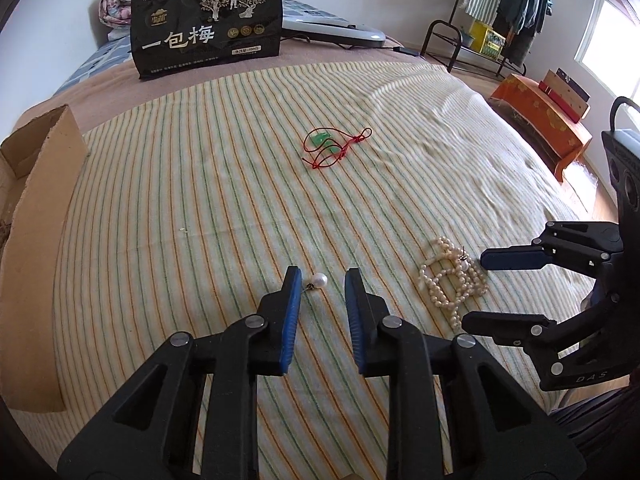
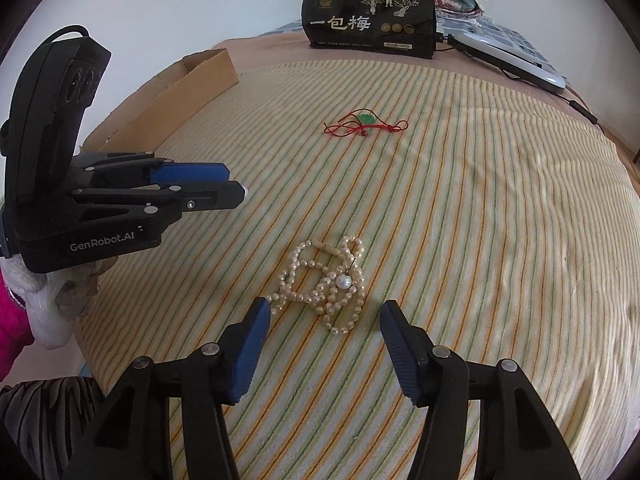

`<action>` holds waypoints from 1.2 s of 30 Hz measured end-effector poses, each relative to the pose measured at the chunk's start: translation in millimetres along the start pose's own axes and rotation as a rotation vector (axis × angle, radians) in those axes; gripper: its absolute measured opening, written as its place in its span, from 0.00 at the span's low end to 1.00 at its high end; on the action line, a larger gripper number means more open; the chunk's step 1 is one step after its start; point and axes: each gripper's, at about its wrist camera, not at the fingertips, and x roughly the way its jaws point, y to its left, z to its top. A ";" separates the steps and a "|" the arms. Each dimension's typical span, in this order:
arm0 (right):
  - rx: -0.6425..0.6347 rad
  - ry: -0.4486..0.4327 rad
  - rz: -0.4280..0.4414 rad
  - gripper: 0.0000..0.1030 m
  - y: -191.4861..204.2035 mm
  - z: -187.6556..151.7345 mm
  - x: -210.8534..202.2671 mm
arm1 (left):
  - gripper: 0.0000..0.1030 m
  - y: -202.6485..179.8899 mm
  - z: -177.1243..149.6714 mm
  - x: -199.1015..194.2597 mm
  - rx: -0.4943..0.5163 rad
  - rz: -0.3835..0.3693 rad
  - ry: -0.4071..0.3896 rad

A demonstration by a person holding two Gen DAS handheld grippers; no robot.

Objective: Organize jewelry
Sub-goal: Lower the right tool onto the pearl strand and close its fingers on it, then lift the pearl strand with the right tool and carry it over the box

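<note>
left gripper [image 1: 322,280] jaws apart around pearl earring [image 1: 319,280], right gripper [image 2: 325,320] jaws apart at pearl necklace [image 2: 326,284], striped bedspread [image 2: 480,220] front edge

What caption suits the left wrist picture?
Open left gripper around a pearl earring; open right gripper by a pearl necklace.

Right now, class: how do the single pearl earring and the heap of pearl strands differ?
The pearl earring is one large bead on a small hook; the pearl strands are many smaller beads, tangled. The earring lies between the left gripper fingers; the strands lie before the right gripper. Both rest on the striped blanket.
</note>
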 end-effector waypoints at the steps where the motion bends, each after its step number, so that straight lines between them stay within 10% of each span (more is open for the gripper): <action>1: -0.003 0.000 -0.004 0.56 0.5 0.2 0.5 | 0.21 -0.4 -0.6 1.6 0.004 0.005 0.003; 14: -0.018 0.020 -0.025 0.47 3.4 4.7 7.4 | 0.09 5.3 -1.3 13.2 0.008 0.021 0.014; 28: 0.032 0.020 0.020 0.03 -11.8 -0.1 1.5 | 0.08 4.0 -1.0 10.5 0.011 0.035 0.000; 36: 0.051 -0.029 0.032 0.01 -11.4 0.4 -18.1 | 0.08 5.9 2.9 -10.0 -0.009 0.032 -0.037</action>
